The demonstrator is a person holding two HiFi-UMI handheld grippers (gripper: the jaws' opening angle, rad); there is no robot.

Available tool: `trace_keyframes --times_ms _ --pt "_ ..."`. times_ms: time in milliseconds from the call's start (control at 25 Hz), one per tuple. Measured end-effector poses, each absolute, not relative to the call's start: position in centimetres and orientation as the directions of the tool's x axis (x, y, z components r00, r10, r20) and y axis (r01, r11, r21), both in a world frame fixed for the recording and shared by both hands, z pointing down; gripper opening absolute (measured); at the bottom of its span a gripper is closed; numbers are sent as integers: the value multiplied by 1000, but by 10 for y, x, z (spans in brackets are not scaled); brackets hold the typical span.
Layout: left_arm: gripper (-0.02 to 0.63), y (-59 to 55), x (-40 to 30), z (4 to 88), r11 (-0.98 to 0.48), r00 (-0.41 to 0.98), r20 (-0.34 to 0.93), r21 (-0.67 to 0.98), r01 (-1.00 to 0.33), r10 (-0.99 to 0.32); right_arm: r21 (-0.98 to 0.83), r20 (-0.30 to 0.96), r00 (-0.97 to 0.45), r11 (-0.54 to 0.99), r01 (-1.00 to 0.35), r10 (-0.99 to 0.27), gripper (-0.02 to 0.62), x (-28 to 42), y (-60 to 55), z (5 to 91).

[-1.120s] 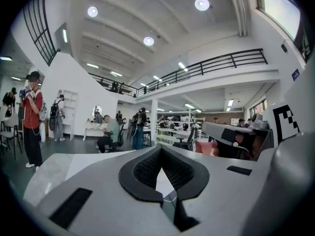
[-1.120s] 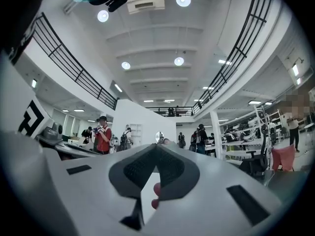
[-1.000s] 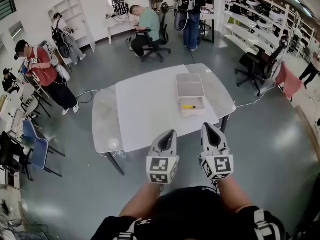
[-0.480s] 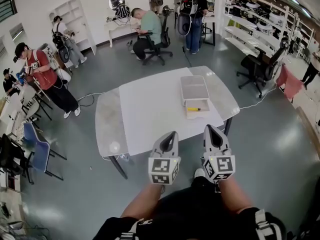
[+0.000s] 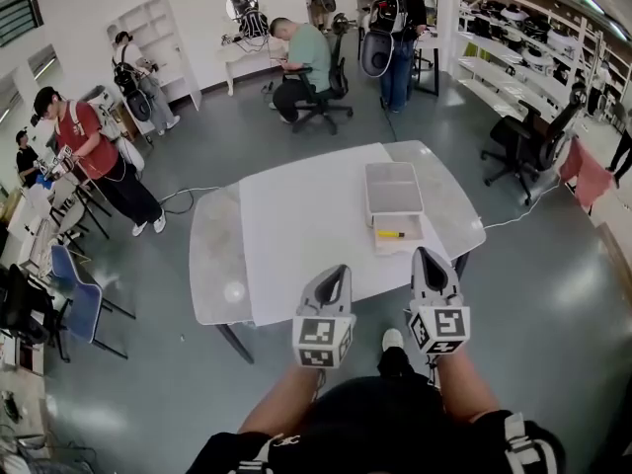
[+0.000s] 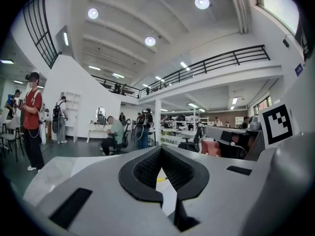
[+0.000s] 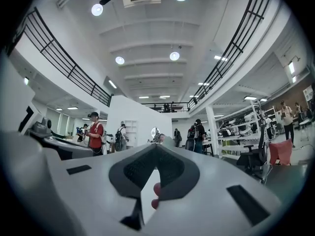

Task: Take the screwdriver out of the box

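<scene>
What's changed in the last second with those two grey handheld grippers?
The left gripper and right gripper moved forward to the white table's near edge as the person stepped closer. Unchanged: both shut and empty, yellow-handled screwdriver in the open white box.

No readable text, brand or number in any view; small blue wall sign (image 6: 299, 70) perhaps lettered, too blurred.

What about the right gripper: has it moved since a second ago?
Yes. The right gripper has advanced toward the table, its tip now alongside the box's near end.
</scene>
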State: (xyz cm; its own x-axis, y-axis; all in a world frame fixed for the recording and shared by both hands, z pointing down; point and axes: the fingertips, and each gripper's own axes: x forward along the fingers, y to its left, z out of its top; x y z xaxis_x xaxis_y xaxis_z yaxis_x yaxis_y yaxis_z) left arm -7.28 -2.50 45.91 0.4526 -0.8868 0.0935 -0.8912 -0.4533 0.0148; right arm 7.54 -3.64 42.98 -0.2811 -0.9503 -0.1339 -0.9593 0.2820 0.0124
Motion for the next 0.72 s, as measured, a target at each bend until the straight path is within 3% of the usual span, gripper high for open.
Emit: trace_keyframes --times_ms 720 --pt "12 -225 2 442 -366 363 130 3 -931 -923 36 -59 -438 436 -899 -897 12 128 -248 432"
